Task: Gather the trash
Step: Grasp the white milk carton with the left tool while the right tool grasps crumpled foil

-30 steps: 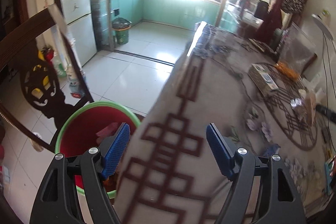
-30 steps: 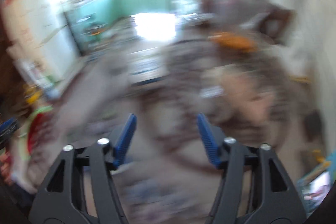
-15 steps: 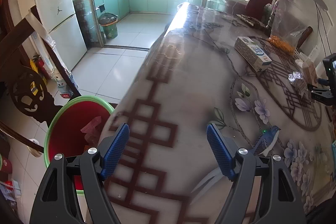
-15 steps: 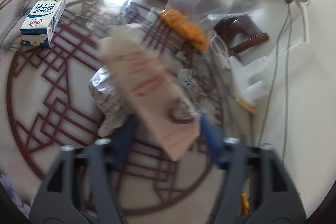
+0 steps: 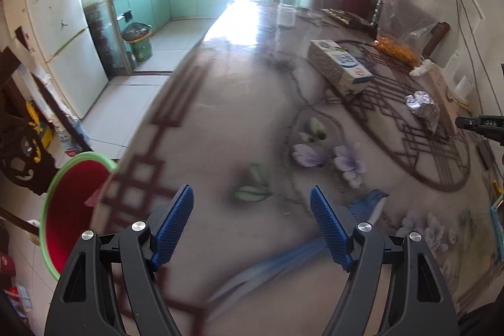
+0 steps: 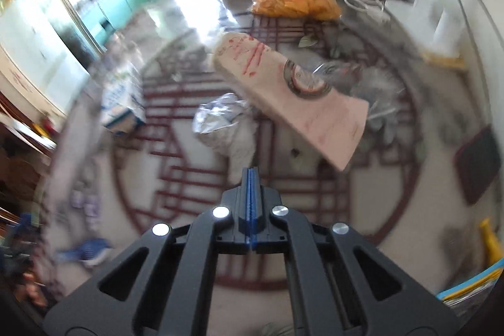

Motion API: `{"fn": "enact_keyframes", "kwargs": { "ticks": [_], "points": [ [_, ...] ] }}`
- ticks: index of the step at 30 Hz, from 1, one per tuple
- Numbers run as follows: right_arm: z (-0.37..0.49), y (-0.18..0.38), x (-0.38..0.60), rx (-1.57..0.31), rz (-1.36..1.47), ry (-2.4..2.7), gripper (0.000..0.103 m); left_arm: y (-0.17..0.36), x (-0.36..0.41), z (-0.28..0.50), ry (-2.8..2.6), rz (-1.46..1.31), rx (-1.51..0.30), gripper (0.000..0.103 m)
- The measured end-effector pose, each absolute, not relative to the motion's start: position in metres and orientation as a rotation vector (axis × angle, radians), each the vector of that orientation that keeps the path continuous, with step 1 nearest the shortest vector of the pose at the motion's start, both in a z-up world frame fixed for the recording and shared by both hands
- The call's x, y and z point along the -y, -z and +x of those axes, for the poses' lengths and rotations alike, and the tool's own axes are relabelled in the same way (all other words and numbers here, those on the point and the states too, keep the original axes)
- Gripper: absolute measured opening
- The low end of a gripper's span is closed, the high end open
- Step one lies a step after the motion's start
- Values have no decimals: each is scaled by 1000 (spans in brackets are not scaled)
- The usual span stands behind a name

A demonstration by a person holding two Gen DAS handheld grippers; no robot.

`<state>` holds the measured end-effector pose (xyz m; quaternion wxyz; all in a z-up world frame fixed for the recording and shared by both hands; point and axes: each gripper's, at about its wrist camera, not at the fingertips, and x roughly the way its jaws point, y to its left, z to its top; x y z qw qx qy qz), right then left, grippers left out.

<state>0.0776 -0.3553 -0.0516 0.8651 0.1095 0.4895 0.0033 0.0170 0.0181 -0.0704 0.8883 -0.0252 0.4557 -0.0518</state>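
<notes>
Right wrist: ribbed blue tool (image 6: 251, 178) pressed closed, empty; left tool (image 5: 252, 222) spread wide.

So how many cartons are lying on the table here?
2: a white-and-blue milk carton toward the table's far middle, and a pink carton with red print beside the crumpled foil wrapper. Others may be hidden.

Left gripper (image 5: 251, 218) angled down, jaws wide apart, nothing between the blue pads (image 5: 171, 227). Right gripper (image 6: 252, 178) angled down, jaws fully closed, pads pressed flat together, nothing pinched between them. No hand or sleeve visible.
</notes>
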Motion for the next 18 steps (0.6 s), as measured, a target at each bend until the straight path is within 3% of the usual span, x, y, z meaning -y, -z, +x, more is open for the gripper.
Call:
{"fn": "enact_keyframes", "kwargs": {
  "ticks": [2,4,8,12,18],
  "points": [
    [71,46,354,-1010,229,-10,0,67,-6,24,138,-88,-934,73],
    [65,43,354,-990,213,14,2,63,10,40,155,-125,-925,81],
    [59,46,361,-980,266,17,30,61,44,88,171,-205,-937,85],
    [60,40,353,-965,212,12,44,66,80,144,114,-228,-951,86],
    [71,29,353,-917,282,-9,48,80,122,191,43,-134,-979,86]
  ]
}}
